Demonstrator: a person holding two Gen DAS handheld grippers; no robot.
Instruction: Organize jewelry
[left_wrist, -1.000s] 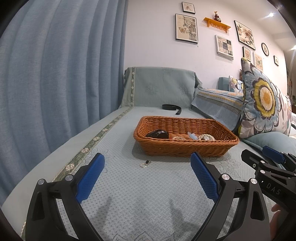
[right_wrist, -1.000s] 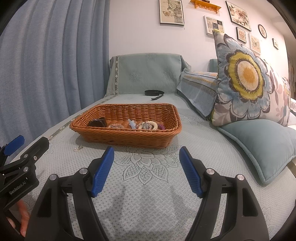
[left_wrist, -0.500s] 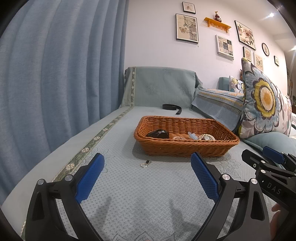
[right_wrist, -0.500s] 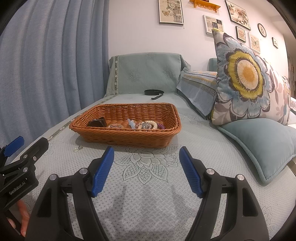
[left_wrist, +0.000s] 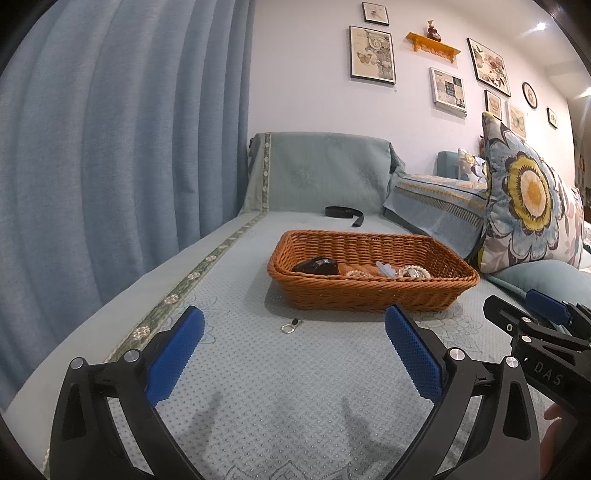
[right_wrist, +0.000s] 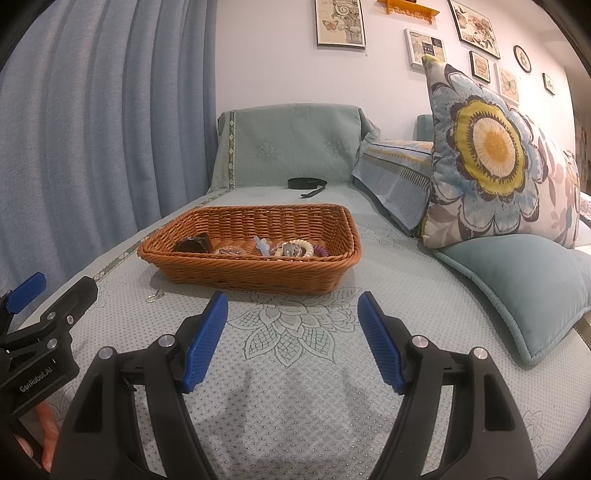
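Observation:
A brown wicker basket (left_wrist: 373, 291) stands on the sofa seat; it also shows in the right wrist view (right_wrist: 258, 275). It holds a dark item (left_wrist: 317, 266), bead bracelets (right_wrist: 293, 248) and other small jewelry. A small silver ring charm (left_wrist: 290, 326) lies on the seat just in front of the basket, seen too in the right wrist view (right_wrist: 155, 295). My left gripper (left_wrist: 293, 347) is open and empty, short of the charm. My right gripper (right_wrist: 293, 332) is open and empty, in front of the basket.
A black strap (left_wrist: 343, 213) lies at the back of the seat. A floral cushion (right_wrist: 491, 162) and a plain teal cushion (right_wrist: 524, 280) lie at the right. A blue curtain (left_wrist: 110, 147) hangs along the left edge of the sofa.

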